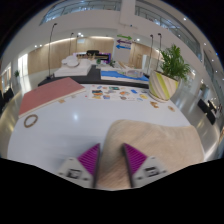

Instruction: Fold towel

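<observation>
Gripper view shows the claw [112,160] open, holding nothing, above the white worktop [70,130]. The beige towel [150,145] lies flat just ahead of its fingers. Folding seems not yet begun; next it should descend and pinch a towel edge.

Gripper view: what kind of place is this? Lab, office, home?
Probably an open office or demo hall, not a home: long ceiling light strips, a potted plant by a display counter, and a big white table. The gripper is open over a tan towel.
</observation>
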A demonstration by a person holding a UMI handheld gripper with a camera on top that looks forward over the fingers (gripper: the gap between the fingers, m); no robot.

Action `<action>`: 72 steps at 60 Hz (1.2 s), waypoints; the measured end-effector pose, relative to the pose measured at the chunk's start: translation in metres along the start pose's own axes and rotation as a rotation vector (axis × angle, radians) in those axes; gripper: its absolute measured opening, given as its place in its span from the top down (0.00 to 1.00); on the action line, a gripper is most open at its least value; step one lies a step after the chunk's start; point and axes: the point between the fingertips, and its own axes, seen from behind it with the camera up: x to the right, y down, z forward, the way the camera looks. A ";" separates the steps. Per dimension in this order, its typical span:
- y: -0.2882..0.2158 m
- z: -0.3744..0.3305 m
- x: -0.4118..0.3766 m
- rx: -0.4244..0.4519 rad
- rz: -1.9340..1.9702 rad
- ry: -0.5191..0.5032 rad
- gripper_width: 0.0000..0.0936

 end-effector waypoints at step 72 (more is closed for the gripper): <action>-0.019 -0.232 0.342 -0.083 0.093 0.067 0.09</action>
